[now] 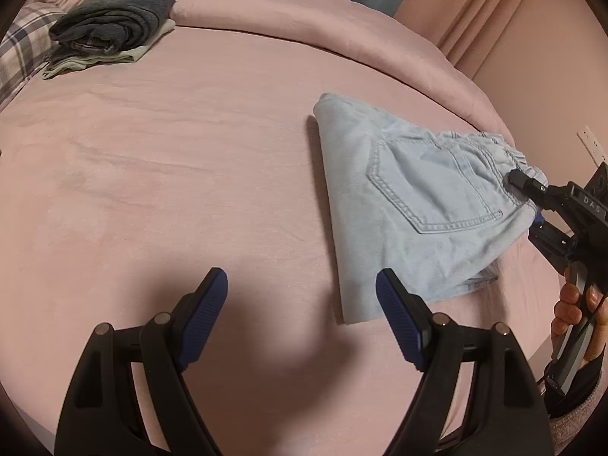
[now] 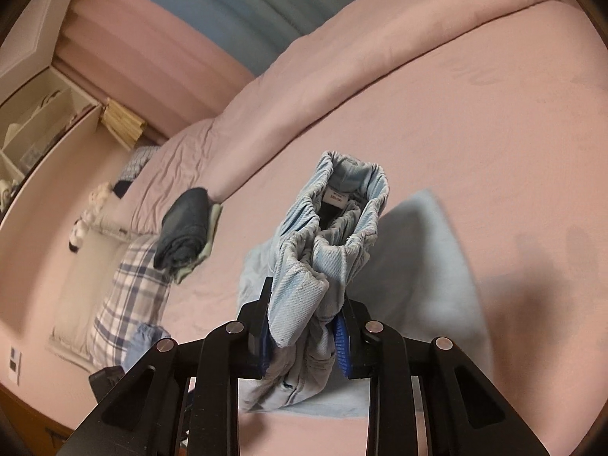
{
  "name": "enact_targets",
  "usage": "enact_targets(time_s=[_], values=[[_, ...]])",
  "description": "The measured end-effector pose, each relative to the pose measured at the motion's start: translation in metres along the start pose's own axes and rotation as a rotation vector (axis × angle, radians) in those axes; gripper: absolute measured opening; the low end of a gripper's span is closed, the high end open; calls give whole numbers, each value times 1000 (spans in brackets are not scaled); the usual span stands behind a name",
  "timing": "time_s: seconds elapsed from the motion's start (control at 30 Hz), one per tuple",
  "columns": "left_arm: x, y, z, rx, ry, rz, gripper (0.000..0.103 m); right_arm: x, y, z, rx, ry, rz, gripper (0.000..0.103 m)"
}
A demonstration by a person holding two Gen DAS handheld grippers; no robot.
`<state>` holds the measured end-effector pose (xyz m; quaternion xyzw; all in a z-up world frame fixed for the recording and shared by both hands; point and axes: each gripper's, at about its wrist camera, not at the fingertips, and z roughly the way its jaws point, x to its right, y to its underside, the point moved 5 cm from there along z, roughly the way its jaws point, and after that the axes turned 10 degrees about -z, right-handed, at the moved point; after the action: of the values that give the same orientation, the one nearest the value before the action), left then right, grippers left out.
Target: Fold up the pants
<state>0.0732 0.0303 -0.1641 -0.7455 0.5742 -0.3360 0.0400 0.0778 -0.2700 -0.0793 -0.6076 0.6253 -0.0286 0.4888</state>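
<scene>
A: Pink bed (image 1: 190, 152); folded pants (image 1: 410, 205) lying near its right edge.
B: Right gripper (image 2: 304, 326) is pinching the waistband; left gripper (image 1: 302, 296) hanging spread. Advise lifting evenly, keeping layers aligned.

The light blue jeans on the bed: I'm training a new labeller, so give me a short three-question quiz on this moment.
1. True or false: the left gripper is clamped on the light blue jeans.
2. Which part of the jeans does the right gripper hold? A) a leg hem B) the waistband end C) the back pocket
3. Fill in: the dark folded clothes lie on top of a pale ____ garment.

Key: 1 false, it is open over the pink bed sheet; 2 B; 3 green.
</scene>
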Motion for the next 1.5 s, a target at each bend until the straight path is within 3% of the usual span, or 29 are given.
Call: enact_targets(time_s=[0.87, 1.5], values=[[18, -1, 18, -53, -26, 55, 81, 69, 39, 19, -116, 44, 173, 29], [48, -2, 21, -54, -34, 133, 81, 72, 43, 14, -123, 60, 144, 31]])
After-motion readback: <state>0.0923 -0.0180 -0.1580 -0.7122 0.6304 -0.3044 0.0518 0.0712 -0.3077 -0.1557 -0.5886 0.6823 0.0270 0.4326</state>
